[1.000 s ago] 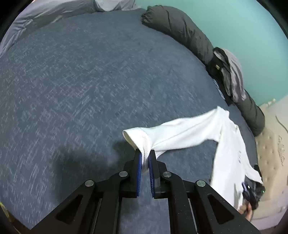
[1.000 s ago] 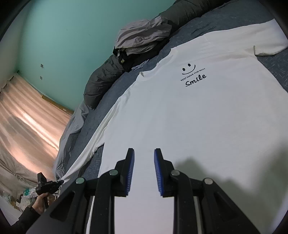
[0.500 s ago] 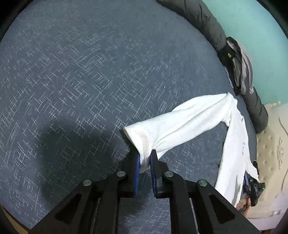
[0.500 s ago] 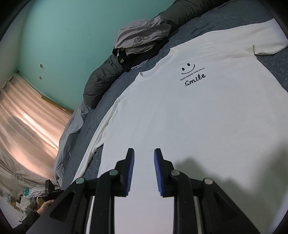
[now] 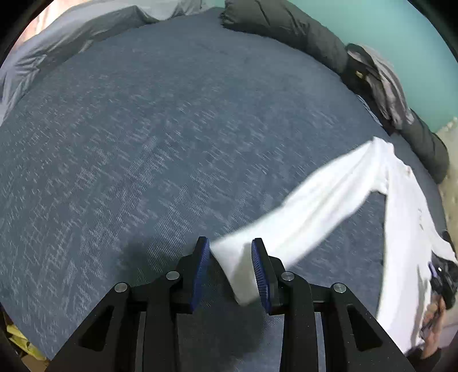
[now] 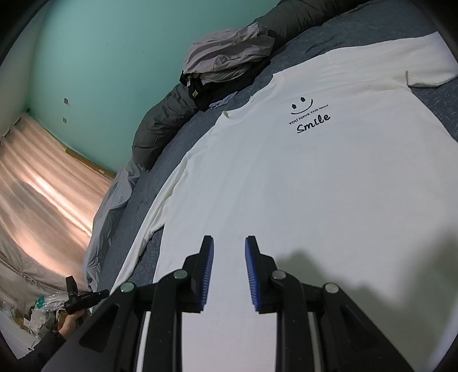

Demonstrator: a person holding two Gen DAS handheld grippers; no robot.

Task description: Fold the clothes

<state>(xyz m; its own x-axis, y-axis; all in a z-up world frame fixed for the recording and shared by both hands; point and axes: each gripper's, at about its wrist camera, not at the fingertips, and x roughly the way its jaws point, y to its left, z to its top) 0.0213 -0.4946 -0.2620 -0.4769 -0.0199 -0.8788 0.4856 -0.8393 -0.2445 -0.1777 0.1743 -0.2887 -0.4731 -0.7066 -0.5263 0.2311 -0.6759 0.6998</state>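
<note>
A white long-sleeved shirt (image 6: 315, 186) with a black "Smile" print lies flat, front up, on the blue-grey bed cover (image 5: 143, 143). Its left sleeve (image 5: 315, 206) stretches out across the cover. The cuff end lies between the fingers of my left gripper (image 5: 230, 243). Those jaws are opening, and a gap shows between the left pad and the cloth. My right gripper (image 6: 229, 240) hovers open over the shirt's lower body, with nothing between its pads. The shirt's other sleeve (image 6: 429, 71) lies spread at the far right.
A dark grey rolled duvet (image 5: 286, 25) runs along the teal wall. A pile of grey and black clothes (image 6: 226, 54) sits on it near the shirt's collar. Pale grey bedding (image 5: 57, 43) bunches at the far left edge. A hand (image 6: 68, 323) holds the left gripper's handle.
The left gripper's jaws have spread apart from their pinch on the sleeve cuff, and the gripper has dipped closer to the bed. The right gripper has not moved.
</note>
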